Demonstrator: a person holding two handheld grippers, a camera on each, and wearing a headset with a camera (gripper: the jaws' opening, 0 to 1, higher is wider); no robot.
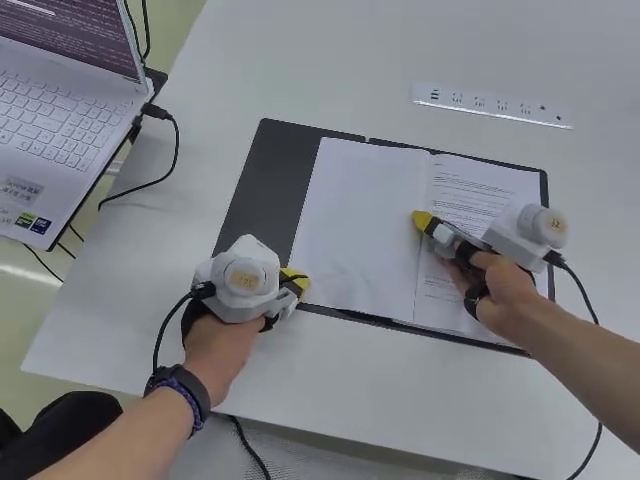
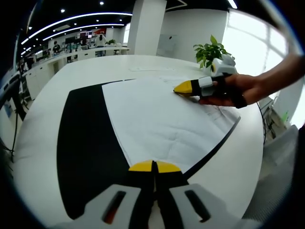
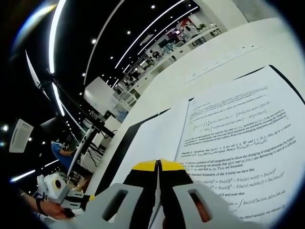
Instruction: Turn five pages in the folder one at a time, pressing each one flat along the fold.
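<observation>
1. Left gripper (image 2: 154,166): jaws closed, yellow tips meet with no gap. I cannot tell if any paper is pinched between them.
2. Folder (image 1: 262,190): black, open flat on the white table (image 1: 330,60). Its bare left cover runs ahead and left of the left jaws.
3. Blank page (image 1: 360,230): white, lying over the folder's middle. Its near edge comes right up to the left tips, and the sheet spreads straight ahead of them. Faint creases show on it.
4. Right gripper (image 3: 158,165): jaws closed, tips together. They sit at the fold, where the blank page meets the printed page (image 1: 480,195). The tips look down on the paper.
5. From the right jaws, the printed page lies ahead and to the right, with lines of text and formulas. The blank page lies ahead and to the left, with the black cover beyond it.
6. In the left gripper view the right gripper is ahead and right of the left jaws, across the blank page and well apart from them.
7. Left hand (image 1: 220,345) wraps the left gripper's body and has a dark wristband. Right hand (image 1: 505,295) holds the right gripper over the printed page.
8. Laptop (image 1: 50,110): open, off the table's far left edge, with a cable plugged in.
9. Power strip (image 1: 490,105): white, on the table beyond the folder's far edge.
</observation>
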